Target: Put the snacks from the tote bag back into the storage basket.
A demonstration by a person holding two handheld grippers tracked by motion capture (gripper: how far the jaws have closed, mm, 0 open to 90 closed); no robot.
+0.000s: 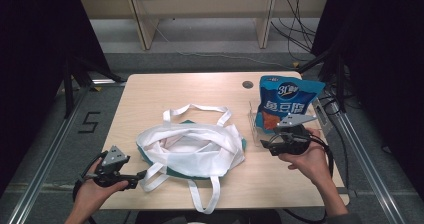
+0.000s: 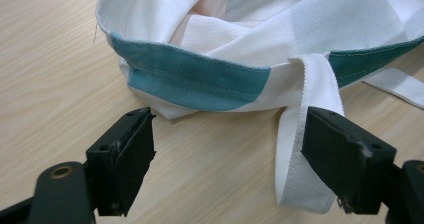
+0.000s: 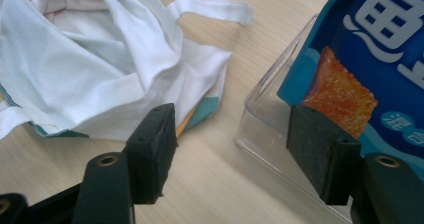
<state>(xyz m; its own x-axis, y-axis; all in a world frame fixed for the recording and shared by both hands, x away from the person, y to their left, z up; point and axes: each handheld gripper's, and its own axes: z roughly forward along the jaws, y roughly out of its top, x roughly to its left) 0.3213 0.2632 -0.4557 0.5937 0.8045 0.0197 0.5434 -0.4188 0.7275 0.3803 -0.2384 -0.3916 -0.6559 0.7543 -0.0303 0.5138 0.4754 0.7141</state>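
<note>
Table [image 1: 150, 91] | right tool [image 3: 232, 149] open, snack bag [image 3: 370, 59] just beyond, apparently untouched | left tool [image 2: 227, 164] open beside tote [image 2: 260, 29]

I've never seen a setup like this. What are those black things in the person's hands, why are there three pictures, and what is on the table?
A person holds a hand-held claw in each hand: the left claw and the right claw. Each has two black jaws that open and close.

The high view looks down from above the person's side. The other two pictures come from small cameras riding on each claw, looking along its jaws.

On the wooden table lie a white cloth bag with teal trim and a blue snack packet standing in a clear plastic box.

Both claws are open and hold nothing. The left one sits by a bag strap; the right one is near the box.
</note>
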